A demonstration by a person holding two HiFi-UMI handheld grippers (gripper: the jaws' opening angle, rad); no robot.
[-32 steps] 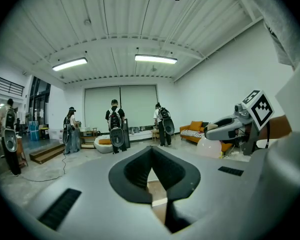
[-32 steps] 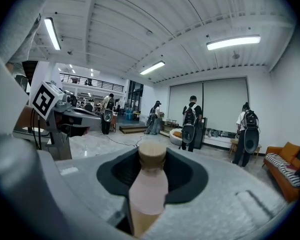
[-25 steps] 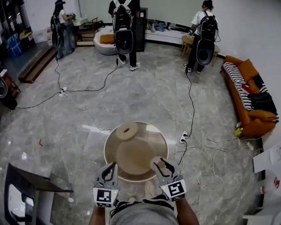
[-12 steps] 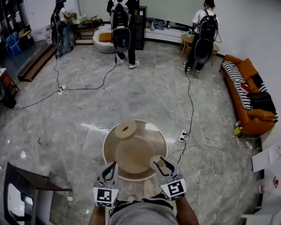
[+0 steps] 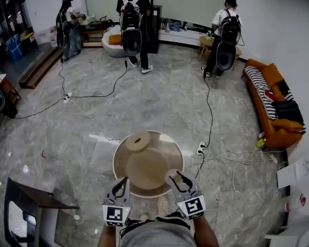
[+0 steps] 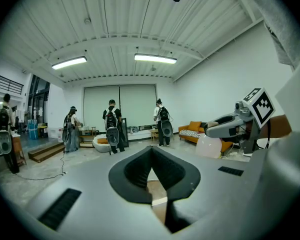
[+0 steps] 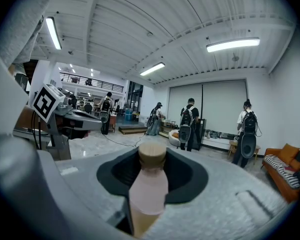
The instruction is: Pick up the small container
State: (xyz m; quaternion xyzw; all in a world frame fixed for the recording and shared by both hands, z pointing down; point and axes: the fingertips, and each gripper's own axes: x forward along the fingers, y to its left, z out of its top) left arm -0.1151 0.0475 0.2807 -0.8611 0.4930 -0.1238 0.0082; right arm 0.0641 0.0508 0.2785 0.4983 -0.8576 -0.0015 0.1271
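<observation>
Over the near rim of the round beige worktop, nothing has shifted in the last second. The right gripper stays clamped on the small pale-pink container with tan cap, apparently lifted clear. The left gripper is closed and empty. Pick-up judged done.

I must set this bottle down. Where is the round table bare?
The round table is bare across its middle and right side, between the disc at its far-left rim and the left claw and right claw at the near edge. Crowded: the floor to its right, strewn with cables.
</observation>
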